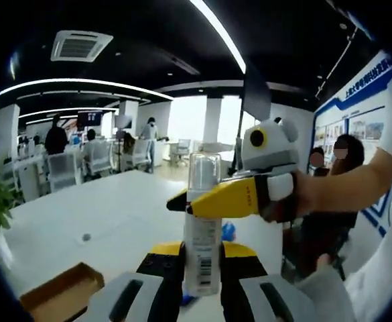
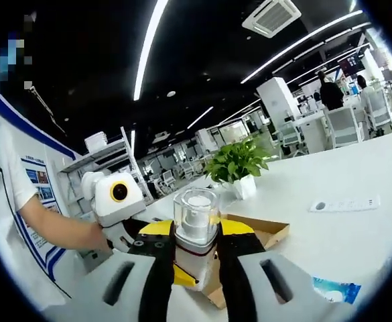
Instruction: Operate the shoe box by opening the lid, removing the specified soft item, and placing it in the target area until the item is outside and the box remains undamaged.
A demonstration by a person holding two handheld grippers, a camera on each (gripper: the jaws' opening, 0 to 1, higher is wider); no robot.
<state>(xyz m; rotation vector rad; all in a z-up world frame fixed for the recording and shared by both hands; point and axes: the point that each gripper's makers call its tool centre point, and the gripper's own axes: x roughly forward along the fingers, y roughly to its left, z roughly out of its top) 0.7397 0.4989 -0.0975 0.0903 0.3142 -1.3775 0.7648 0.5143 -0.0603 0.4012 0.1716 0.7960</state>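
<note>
We are holding a gripper in each hand above a white table (image 1: 102, 208) in an open office. In the left gripper view, our left gripper (image 1: 202, 268) has its yellow-tipped jaws closed snugly on the lower body of a white spray bottle (image 1: 203, 228) with a clear cap and a barcode label, held upright. Our right gripper (image 1: 232, 196) reaches in from the right of that view, its yellow jaws meeting the bottle higher up; whether they are pressing it from there we cannot tell. In the right gripper view, the right gripper (image 2: 196, 258) has the bottle (image 2: 196, 231) between its jaws, which sit close against it on both sides, and the left gripper (image 2: 132, 221) shows just behind. The shoe box (image 2: 259, 235), brown cardboard and open, lies on the table just beyond the bottle; a corner of it (image 1: 61, 292) shows low in the left gripper view. A potted plant (image 2: 239, 164) and a small blue packet (image 2: 333, 290) also sit on the table. We judge the bottle is out of the box and mid-handover; next, one gripper should release while the other carries it to the target area, clear of the box walls.
</note>
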